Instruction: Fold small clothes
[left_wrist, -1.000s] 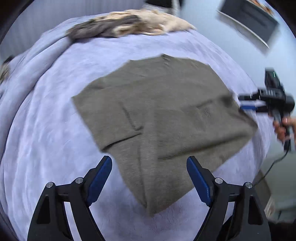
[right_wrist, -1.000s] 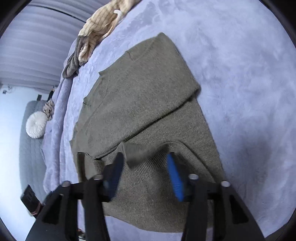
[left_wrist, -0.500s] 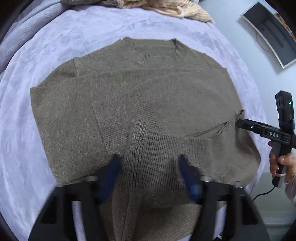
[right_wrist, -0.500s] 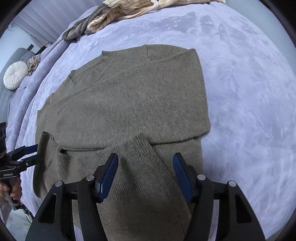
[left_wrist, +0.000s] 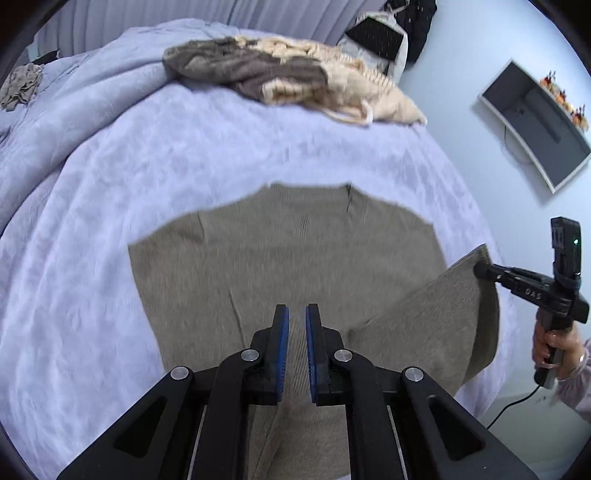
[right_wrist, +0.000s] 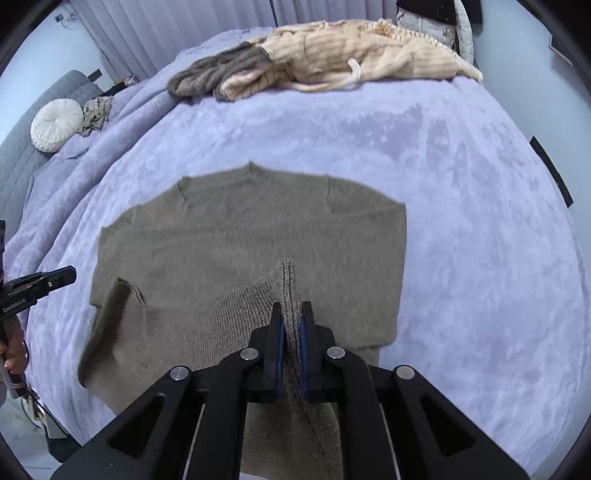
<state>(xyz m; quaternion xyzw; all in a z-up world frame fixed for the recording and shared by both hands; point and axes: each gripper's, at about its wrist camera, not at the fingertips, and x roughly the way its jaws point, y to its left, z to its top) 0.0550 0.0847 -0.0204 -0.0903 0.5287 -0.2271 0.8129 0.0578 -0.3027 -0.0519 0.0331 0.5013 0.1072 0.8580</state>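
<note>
An olive-green knit sweater (left_wrist: 295, 258) lies flat on the lavender bedspread (left_wrist: 147, 166), collar at the far side; it also shows in the right wrist view (right_wrist: 258, 229). My right gripper (right_wrist: 291, 325) is shut on the sweater's ribbed hem and lifts it off the bed; in the left wrist view (left_wrist: 480, 267) it holds up a raised corner. My left gripper (left_wrist: 293, 325) has its jaws nearly closed over the near hem; no fabric shows clearly between the pads. In the right wrist view it (right_wrist: 72, 275) sits at the left, beside a lifted hem corner.
A pile of beige and grey knitwear (right_wrist: 314, 55) lies at the far edge of the bed. A white round cushion (right_wrist: 55, 125) sits on a grey sofa at the left. A monitor (left_wrist: 535, 122) hangs on the right wall.
Both grippers have closed from wide open. The right one has pinched the ribbed hem and raised it. Both cameras have pulled back and up from the sweater.
</note>
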